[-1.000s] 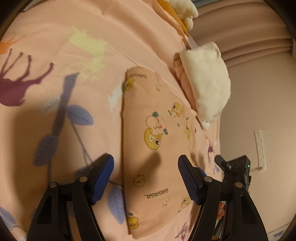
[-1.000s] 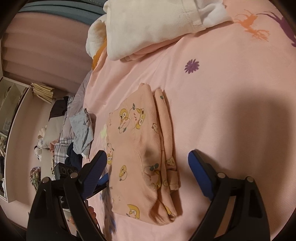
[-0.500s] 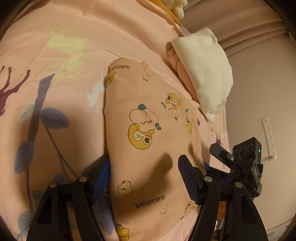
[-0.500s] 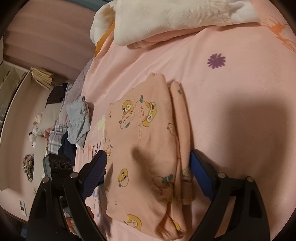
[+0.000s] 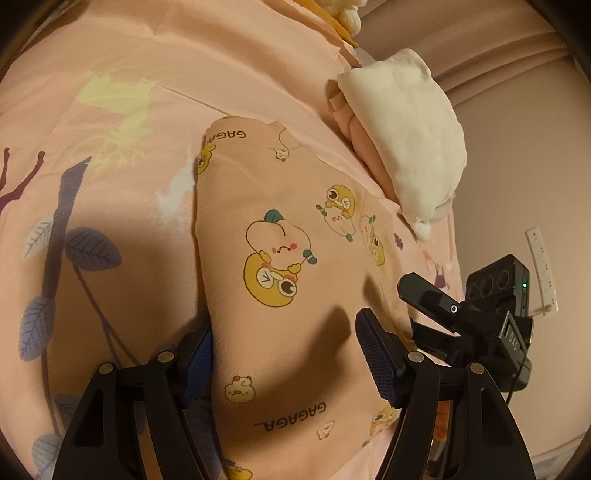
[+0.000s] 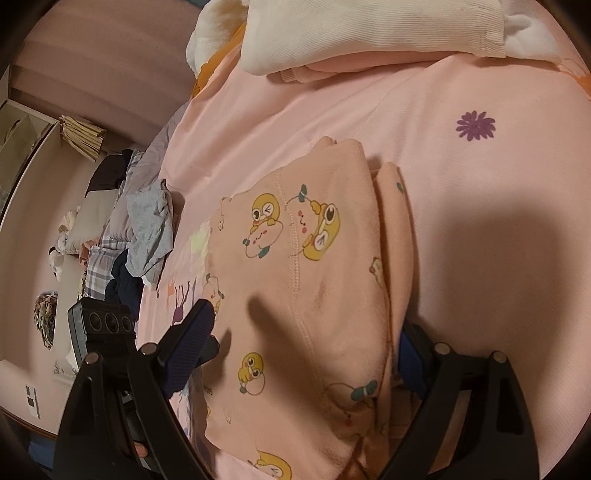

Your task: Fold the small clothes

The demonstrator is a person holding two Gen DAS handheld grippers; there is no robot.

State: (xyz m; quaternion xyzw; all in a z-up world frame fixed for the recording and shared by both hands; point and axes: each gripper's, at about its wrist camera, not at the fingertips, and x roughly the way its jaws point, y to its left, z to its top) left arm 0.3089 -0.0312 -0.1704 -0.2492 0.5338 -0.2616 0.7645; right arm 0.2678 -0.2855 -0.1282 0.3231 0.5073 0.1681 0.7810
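I'm looking into a bedroom in a home: I'm working over a bed spread with a pink animal-print sheet, folded clothes are stacking at its far edge, rumpled laundry is lying alongside, and pleated curtains are hanging behind.

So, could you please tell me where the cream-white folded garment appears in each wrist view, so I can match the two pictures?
Left wrist view: the cream-white folded garment lies upper right, beyond the peach cartoon-print garment, at the bed's edge.
Right wrist view: the same garment fills the top centre, cut off by the frame.
Shared landmark: the peach cartoon-print garment, in the centre of both views.
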